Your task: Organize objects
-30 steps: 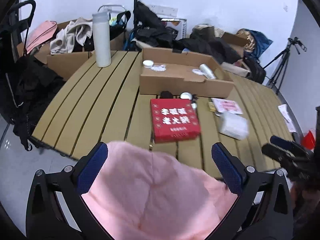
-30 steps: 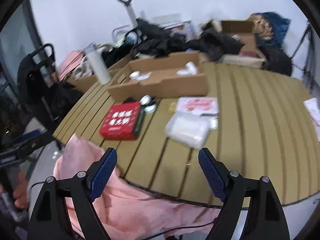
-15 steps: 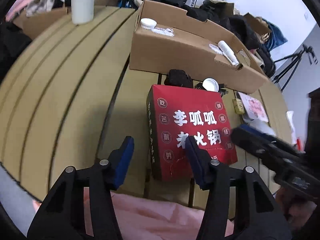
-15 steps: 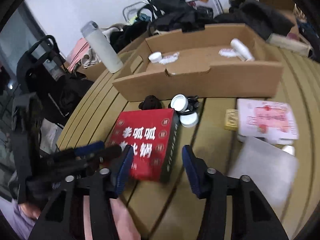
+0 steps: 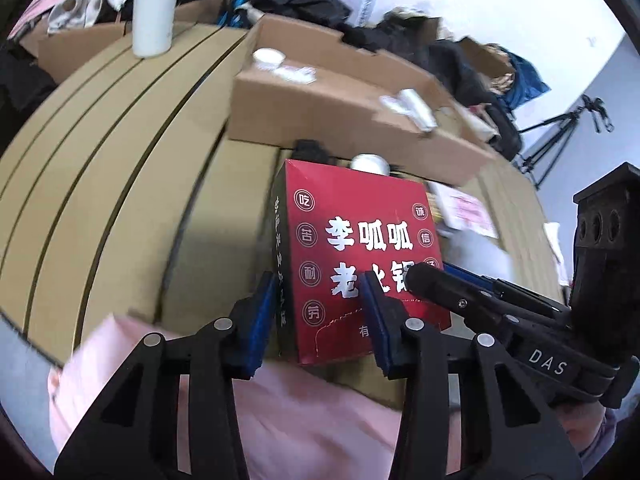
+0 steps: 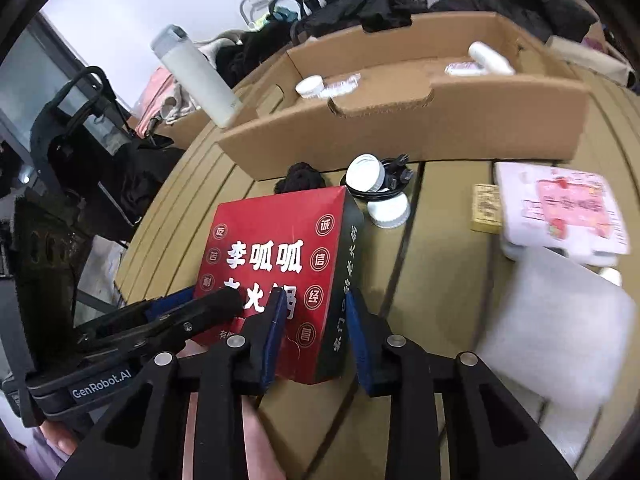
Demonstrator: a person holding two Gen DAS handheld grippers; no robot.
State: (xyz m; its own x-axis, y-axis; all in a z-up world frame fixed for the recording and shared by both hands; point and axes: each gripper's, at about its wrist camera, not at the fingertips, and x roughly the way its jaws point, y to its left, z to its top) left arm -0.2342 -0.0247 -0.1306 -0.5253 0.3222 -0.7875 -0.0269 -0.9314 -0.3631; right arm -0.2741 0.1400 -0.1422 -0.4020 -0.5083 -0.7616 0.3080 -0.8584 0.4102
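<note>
Claws (image 5: 320, 300) (image 6: 314, 316) straddle red box (image 5: 360, 240) (contact unclear).

Both tongs are now closed in on the red box (image 5: 356, 256): the left tongs (image 5: 320, 316) straddle its near left corner, the right tongs (image 6: 314, 332) its near right corner, narrower than a second ago.
</note>
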